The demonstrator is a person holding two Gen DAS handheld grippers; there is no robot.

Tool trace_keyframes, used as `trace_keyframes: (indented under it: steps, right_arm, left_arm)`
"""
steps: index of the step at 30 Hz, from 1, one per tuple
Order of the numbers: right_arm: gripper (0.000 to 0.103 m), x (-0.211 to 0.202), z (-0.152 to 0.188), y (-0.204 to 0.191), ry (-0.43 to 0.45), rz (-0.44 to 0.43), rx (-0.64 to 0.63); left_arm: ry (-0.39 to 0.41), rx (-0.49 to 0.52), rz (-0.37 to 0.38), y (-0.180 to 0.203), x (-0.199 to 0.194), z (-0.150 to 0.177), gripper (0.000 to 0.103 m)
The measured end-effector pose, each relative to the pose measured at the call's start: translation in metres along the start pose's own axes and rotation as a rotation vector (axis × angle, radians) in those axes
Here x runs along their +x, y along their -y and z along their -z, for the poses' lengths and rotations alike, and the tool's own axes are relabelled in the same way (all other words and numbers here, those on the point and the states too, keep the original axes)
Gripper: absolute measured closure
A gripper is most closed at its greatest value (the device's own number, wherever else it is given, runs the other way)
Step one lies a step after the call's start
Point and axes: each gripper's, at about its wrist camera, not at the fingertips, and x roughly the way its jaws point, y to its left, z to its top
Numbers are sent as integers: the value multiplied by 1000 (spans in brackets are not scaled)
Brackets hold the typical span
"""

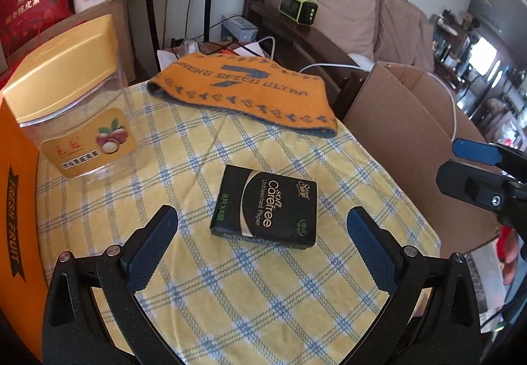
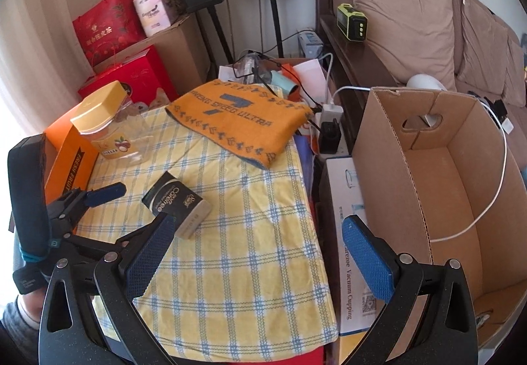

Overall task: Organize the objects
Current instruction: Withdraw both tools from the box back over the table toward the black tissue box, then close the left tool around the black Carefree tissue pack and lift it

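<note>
The tissue pack [image 1: 265, 205] lies flat on the checked cloth [image 1: 230, 282], just ahead of the left gripper [image 1: 260, 233] and between its spread fingers, untouched. The cardboard box [image 2: 444, 174] beside the right gripper [image 2: 257, 253] holds only a white cable [image 2: 487, 210]. Both grippers are released, holding nothing.

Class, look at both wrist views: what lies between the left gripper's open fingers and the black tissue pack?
Only bare checked cloth separates the left gripper from the tissue pack; the left wrist view shows it best.
</note>
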Motion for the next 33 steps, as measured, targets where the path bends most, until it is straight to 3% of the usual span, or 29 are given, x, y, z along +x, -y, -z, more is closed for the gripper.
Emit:
trace_keyframes:
  steps: [18, 20, 22, 23, 33]
  right_arm:
    - [0, 8, 8, 15, -4, 13, 36]
    - [0, 9, 8, 15, -3, 13, 38]
    - [0, 10, 9, 16, -3, 10, 42]
    - [0, 10, 9, 16, -3, 8, 43]
    - [0, 9, 10, 10, 10, 4, 38]
  left_arm:
    - [-13, 50, -81, 6, 35, 2, 1]
    - [-10, 51, -80, 6, 35, 2, 8]
    - [-10, 47, -73, 4, 35, 1, 27]
    - [-16, 43, -64, 4, 36, 1, 30]
    - [-4, -12, -30, -8, 15, 8, 31]
